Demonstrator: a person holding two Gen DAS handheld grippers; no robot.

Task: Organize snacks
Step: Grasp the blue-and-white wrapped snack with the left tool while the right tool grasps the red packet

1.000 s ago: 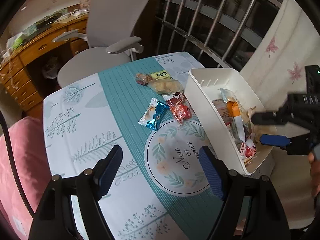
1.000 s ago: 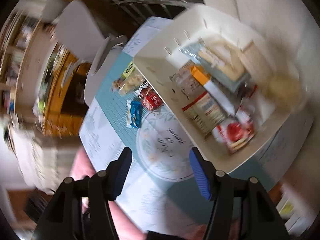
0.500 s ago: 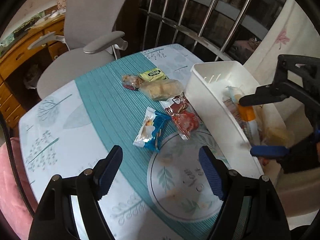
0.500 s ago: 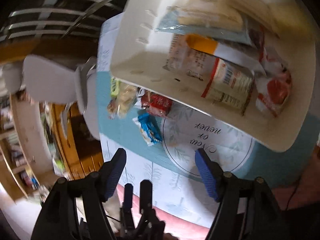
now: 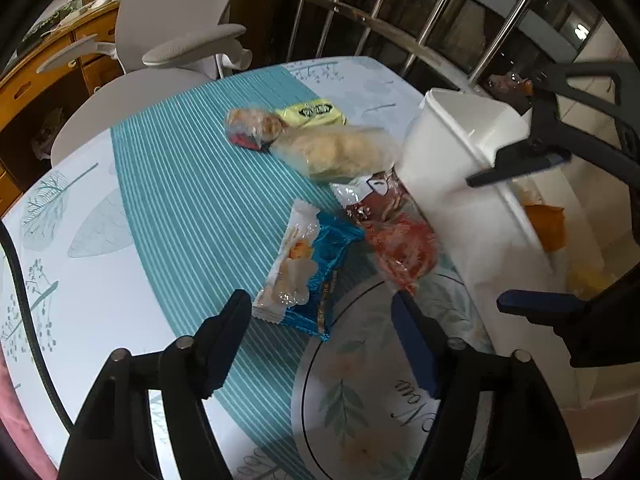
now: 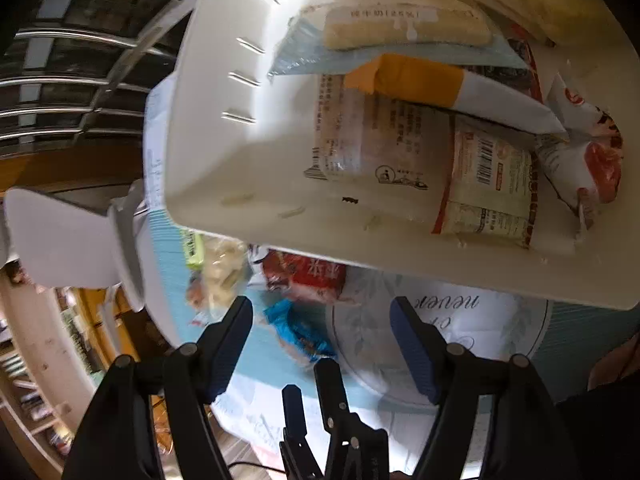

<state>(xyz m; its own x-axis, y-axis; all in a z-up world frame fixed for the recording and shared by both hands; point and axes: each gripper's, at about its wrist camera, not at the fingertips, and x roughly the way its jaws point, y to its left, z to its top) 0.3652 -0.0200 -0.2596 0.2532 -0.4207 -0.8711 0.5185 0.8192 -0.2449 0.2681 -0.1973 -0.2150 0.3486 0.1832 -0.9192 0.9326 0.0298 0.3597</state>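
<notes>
Crinkly foil film: in the left wrist view the blue snack packet [image 5: 310, 272] lies on the table [image 5: 168, 208] just ahead of the left hand-held gripper [image 5: 322, 342], whose jaws have just been closing yet stand apart with nothing between them. It should be light, soft and slippery; pinch it across the middle.

In the right wrist view the right hand-held gripper [image 6: 322, 342] is released above the table, beside the white basket [image 6: 224, 160] of packets; the blue packet [image 6: 300, 330] looks blurred, probably the same one.
</notes>
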